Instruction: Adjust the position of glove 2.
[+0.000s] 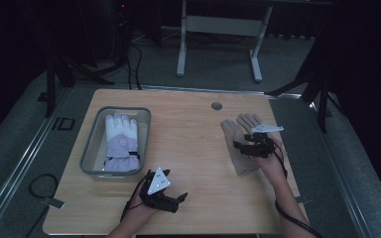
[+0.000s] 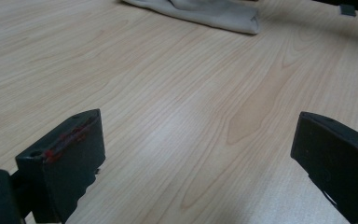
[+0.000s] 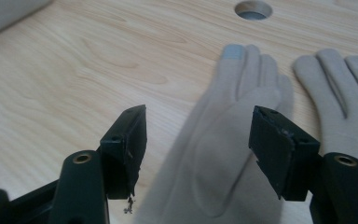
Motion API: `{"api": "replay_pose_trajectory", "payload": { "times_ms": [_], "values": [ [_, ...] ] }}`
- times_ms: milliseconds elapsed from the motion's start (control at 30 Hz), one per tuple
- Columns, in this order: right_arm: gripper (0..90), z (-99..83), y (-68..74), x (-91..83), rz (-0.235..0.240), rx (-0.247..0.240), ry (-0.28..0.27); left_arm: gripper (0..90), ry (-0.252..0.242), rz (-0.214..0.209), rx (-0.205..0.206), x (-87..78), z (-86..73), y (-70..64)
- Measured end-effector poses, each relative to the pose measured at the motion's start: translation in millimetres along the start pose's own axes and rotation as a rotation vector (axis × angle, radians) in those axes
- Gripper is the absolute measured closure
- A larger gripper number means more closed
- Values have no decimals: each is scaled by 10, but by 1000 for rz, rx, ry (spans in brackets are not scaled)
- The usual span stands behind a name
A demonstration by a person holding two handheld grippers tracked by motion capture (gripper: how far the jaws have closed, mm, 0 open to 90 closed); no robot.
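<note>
- The table (image 1: 193,148) is pale wood-grain board, smooth with a soft sheen, the grain running in long streaks
- The two beige gloves (image 3: 223,154) on the right look like soft matt knit or fleece cloth; one fingertip carries a smoother grey patch (image 3: 233,51)
- The white and lilac glove (image 1: 121,141) on the left looks padded, its fabric smoother
- The tray (image 1: 90,144) holding it seems grey plastic, matt
- The right gripper (image 3: 198,149) has matt black hard jaws, scuffed at the edges
- The left gripper (image 2: 198,161) is the same matt black, with red smears on one jaw
</note>
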State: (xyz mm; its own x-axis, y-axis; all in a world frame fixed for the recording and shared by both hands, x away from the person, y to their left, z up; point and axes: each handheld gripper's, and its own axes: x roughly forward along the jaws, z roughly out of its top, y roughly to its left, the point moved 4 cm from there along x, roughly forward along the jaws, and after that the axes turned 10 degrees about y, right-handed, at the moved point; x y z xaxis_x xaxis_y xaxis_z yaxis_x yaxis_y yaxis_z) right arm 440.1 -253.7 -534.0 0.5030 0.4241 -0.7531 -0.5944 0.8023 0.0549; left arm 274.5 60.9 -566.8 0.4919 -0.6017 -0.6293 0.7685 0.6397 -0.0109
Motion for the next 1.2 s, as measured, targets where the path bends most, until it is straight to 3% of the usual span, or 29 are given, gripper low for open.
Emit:
{"api": "replay_pose_trajectory", "payload": {
  "times_ms": [333, 367, 467, 533, 633, 700, 733, 833, 900, 1033, 1067, 1100, 1200],
  "values": [
    [430, -4, -180, 333, -34, -1, 75, 29, 3, -8, 7, 1, -3, -5],
    [437, -30, -198, 413, -65, -7, 106, 29, 3, -9, 9, 4, -6, -7],
    [496, -73, -237, 477, -59, 28, 114, 29, 1, -12, 10, 1, -8, -9],
    [538, -82, -243, 482, -67, 25, 112, 29, 0, -14, 7, 1, -7, -8],
    [680, -82, -228, 476, -51, 27, 121, 30, 4, -13, 8, 5, -13, -7],
    [680, -82, -220, 474, -51, 30, 125, 30, 4, -13, 8, 5, -13, -7],
    [771, -82, -177, 469, -54, 54, 131, 30, 4, -10, 12, 12, -14, -11],
    [793, -60, -108, 441, -45, 122, 130, 30, 1, -8, 8, 13, -10, -9],
    [798, -13, -30, 391, -16, 173, 96, 29, 0, -5, 5, 13, -10, -8],
    [800, 136, 236, 271, 31, 194, 45, 30, -4, 5, 7, 7, -8, -9],
    [800, 136, 236, 271, 31, 194, 45, 29, -4, 5, 7, 7, -8, -9],
    [800, 216, 402, 214, 52, 207, 15, 29, -5, 9, 9, 5, -8, -4],
    [799, 344, 666, 139, 82, 224, -26, 29, -8, 6, 9, 3, -10, 0]
  ]
}}
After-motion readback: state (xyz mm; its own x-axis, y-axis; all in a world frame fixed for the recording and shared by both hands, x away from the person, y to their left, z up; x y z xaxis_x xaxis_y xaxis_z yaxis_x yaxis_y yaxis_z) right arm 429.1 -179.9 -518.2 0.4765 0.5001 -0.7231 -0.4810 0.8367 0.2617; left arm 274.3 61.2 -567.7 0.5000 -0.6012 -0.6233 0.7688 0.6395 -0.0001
